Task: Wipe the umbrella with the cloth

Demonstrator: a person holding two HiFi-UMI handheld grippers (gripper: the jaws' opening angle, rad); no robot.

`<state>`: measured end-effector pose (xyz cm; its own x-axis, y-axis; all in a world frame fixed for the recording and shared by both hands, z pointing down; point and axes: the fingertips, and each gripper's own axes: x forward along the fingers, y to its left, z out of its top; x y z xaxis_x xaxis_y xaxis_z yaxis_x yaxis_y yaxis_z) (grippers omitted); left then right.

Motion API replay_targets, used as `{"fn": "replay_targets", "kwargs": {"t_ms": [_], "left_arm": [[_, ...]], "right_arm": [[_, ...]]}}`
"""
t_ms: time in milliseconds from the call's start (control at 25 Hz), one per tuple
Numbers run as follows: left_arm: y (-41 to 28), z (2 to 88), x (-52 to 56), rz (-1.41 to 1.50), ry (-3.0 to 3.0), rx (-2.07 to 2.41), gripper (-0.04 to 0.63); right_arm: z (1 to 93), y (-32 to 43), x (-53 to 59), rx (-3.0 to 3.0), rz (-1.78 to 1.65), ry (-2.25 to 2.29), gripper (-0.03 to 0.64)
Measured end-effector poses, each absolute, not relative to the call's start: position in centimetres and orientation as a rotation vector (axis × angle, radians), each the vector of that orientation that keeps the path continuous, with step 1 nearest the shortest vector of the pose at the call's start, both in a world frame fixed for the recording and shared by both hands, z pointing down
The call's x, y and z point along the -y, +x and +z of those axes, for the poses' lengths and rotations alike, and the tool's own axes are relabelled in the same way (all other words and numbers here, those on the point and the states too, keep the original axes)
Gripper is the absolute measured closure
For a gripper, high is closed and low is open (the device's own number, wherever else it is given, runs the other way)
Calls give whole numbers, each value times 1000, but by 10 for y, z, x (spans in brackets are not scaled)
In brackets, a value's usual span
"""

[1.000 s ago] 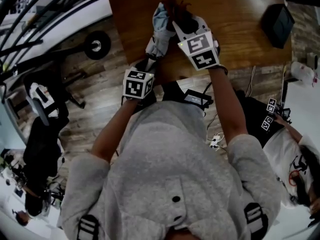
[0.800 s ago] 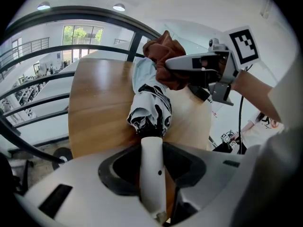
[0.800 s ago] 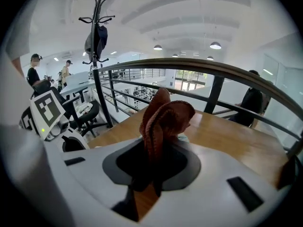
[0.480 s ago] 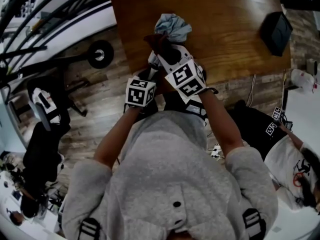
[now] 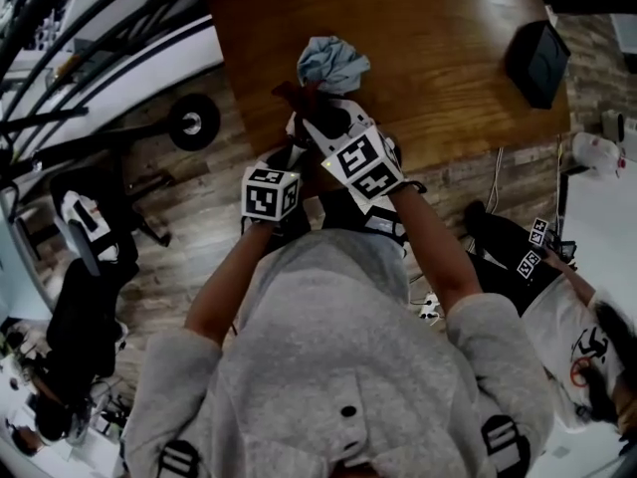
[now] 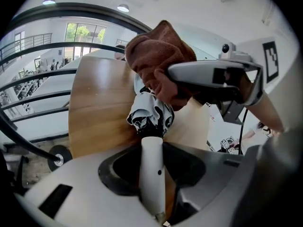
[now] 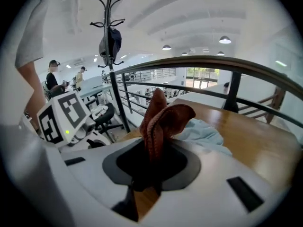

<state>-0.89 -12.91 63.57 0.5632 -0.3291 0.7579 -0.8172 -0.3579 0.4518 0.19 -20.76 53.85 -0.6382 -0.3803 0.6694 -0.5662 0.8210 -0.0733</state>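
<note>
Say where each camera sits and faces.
Head view: on the head, facing steeply down: hoodie, arms, left tongs, right tongs, table.
Left gripper view: on left tongs, along jaws clamping the umbrella; right tongs ahead.
Right gripper view: on right tongs, along jaws gripping the brown cloth; left tongs beside.
Both gripper views share the brown cloth.

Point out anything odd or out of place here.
Nothing spilled or damaged. One stray item: a crumpled light blue cloth lies on the table, just beyond the brown cloth pinched in the right claw. The umbrella in the left claw looks intact.
</note>
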Motion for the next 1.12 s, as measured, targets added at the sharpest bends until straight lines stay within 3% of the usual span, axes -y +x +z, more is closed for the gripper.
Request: {"fn": "replay_targets", "kwargs": {"t_ms": [480, 720, 960, 1120], "left_arm": [[-19, 632, 148, 1105, 2165, 1049, 440], [-20, 632, 149, 1230, 2224, 1066, 440], [-22, 632, 148, 1105, 2167, 1008, 440], [-19, 631, 148, 957, 2115, 956, 440]], "right_arm": [[514, 94, 290, 2170, 278, 1176, 522], [522, 47, 262, 2209, 213, 961, 522], [541, -29, 198, 2289, 239, 593, 523], [541, -35, 193, 2322, 298, 581, 523]]}}
